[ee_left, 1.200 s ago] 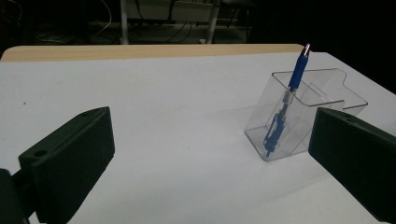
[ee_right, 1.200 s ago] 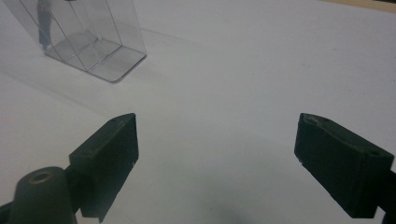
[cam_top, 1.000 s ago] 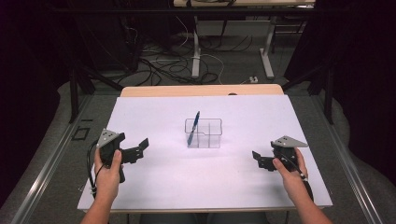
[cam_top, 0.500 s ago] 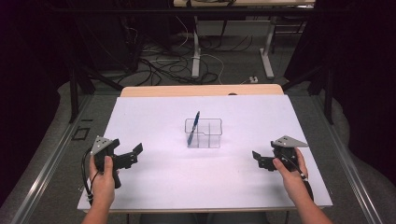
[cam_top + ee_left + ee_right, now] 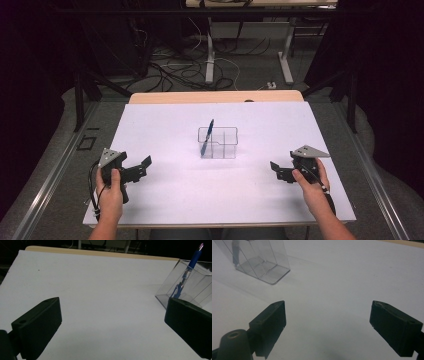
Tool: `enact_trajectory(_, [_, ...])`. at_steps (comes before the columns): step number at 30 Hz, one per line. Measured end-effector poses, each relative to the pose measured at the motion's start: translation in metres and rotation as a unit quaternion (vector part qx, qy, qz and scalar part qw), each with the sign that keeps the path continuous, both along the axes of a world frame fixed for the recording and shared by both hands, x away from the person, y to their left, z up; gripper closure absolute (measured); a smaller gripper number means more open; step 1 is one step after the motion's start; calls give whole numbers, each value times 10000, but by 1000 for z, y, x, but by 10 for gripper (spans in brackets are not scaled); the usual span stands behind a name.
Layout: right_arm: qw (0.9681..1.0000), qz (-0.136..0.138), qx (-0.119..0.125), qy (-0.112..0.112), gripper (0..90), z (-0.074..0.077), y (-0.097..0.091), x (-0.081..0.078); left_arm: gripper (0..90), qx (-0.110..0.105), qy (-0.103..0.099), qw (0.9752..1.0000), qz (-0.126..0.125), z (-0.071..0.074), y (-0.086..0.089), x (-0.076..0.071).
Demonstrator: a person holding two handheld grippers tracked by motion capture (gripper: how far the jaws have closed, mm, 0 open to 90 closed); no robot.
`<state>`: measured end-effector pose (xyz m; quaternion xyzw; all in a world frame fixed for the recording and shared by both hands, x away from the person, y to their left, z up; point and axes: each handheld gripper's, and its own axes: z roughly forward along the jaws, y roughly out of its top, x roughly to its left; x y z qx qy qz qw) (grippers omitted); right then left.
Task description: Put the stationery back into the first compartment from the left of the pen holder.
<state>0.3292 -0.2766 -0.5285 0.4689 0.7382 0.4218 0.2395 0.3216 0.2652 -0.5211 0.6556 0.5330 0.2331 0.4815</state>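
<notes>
A clear plastic organiser box (image 5: 218,142) stands at the middle of the white table (image 5: 220,195). A blue pen (image 5: 206,137) leans upright in its left compartment. In the left gripper view the pen (image 5: 188,272) and the box (image 5: 197,282) sit at the upper right. The right gripper view has the box (image 5: 259,258) at its upper left. My left gripper (image 5: 144,167) rests low near the table's front left, jaws wide apart and empty (image 5: 112,325). At the front right my right gripper (image 5: 276,171) is open too, with bare table between its jaws (image 5: 327,322).
A strip of wooden tabletop (image 5: 215,96) shows beyond the white sheet. Cables (image 5: 170,70) and table legs (image 5: 210,55) lie on the dark floor behind. Metal rails run along both sides of the table.
My left gripper has moved down and back toward the front left corner of the table. The right gripper, box and pen have stayed put.
</notes>
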Motion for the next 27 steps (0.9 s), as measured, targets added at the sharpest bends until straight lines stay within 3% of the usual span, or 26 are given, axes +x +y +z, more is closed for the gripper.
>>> enact_trajectory(16, [10000,8,-16,6,130,0,0,0,10,61,157,9999,-31,-7,-5,3])
enact_trajectory(27, [10000,5,-25,4,129,0,0,0,15,62,137,9999,-15,-7,-4,3])
